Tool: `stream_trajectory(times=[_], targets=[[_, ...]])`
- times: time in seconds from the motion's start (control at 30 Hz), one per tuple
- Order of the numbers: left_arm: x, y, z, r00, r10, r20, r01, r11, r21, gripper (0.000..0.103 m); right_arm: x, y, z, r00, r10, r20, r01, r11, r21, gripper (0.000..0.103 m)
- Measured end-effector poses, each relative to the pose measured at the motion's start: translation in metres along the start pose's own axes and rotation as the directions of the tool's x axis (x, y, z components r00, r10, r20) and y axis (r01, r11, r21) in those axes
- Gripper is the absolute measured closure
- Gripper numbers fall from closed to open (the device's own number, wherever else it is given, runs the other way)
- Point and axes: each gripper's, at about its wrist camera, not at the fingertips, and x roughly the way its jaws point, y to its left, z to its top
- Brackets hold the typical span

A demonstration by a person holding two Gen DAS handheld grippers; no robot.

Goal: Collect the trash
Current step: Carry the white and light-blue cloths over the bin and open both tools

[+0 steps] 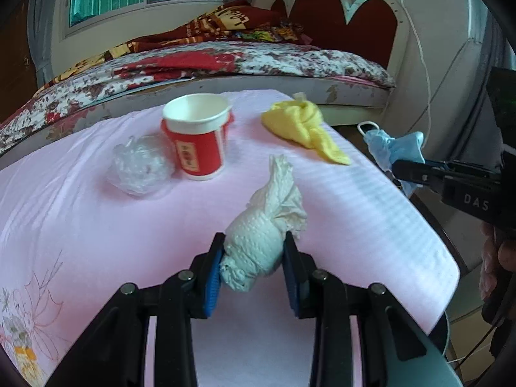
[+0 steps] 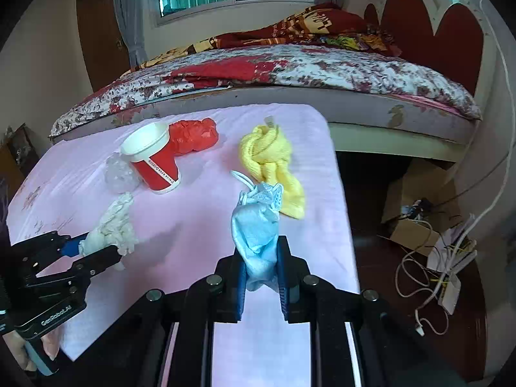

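My left gripper point(image 1: 253, 245) is shut on a crumpled white paper towel point(image 1: 264, 225), held just above the pink table cover point(image 1: 96, 242). The same towel point(image 2: 113, 229) and left gripper point(image 2: 96, 248) show at the left of the right wrist view. My right gripper point(image 2: 260, 251) is shut on a crumpled blue face mask point(image 2: 256, 232), lifted off the cover; that mask point(image 1: 391, 146) hangs at the right edge of the left wrist view. On the cover lie a red paper cup point(image 1: 196, 135), a clear plastic wad point(image 1: 140, 166), a yellow cloth point(image 1: 306, 130) and a red plastic bag point(image 2: 193, 135).
A bed with a flowered quilt point(image 2: 290, 67) runs behind the table, with a red headboard point(image 2: 435, 25) at the right. Right of the table, the dark floor holds cardboard boxes point(image 2: 416, 193) and loose white cables point(image 2: 425, 280). A hand point(image 1: 500, 254) holds the right gripper.
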Motion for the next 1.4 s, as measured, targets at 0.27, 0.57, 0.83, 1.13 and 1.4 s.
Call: stream_trajectory(times=[0.27, 0.57, 0.83, 1.13, 1.4], targets=[[-0.027, -0.043, -0.008, 0.999, -0.032, 0.028, 0.03, 0.998, 0.053, 0.068, -0.059, -0.023, -0.032, 0.997, -0.064, 0.032, 0.064, 0.998, 0.001, 0.085], [-0.038, -0.089, -0.023, 0.996, -0.084, 0.024, 0.081, 0.99, 0.117, 0.068, -0.108, -0.053, -0.085, 0.992, -0.122, 0.039, 0.121, 0.992, 0.032, 0.085], [-0.041, -0.133, -0.037, 0.99, -0.139, 0.002, 0.136, 0.977, 0.163, 0.068, -0.144, -0.082, -0.113, 0.985, -0.168, 0.046, 0.164, 0.983, 0.078, 0.085], [-0.042, -0.188, -0.065, 0.982, -0.183, -0.034, 0.186, 0.958, 0.218, 0.068, -0.164, -0.106, -0.154, 0.981, -0.193, 0.008, 0.192, 0.977, 0.099, 0.085], [-0.043, -0.23, -0.095, 0.976, -0.211, -0.061, 0.219, 0.949, 0.225, 0.068, -0.176, -0.129, -0.2, 0.974, -0.219, -0.051, 0.224, 0.966, 0.129, 0.085]])
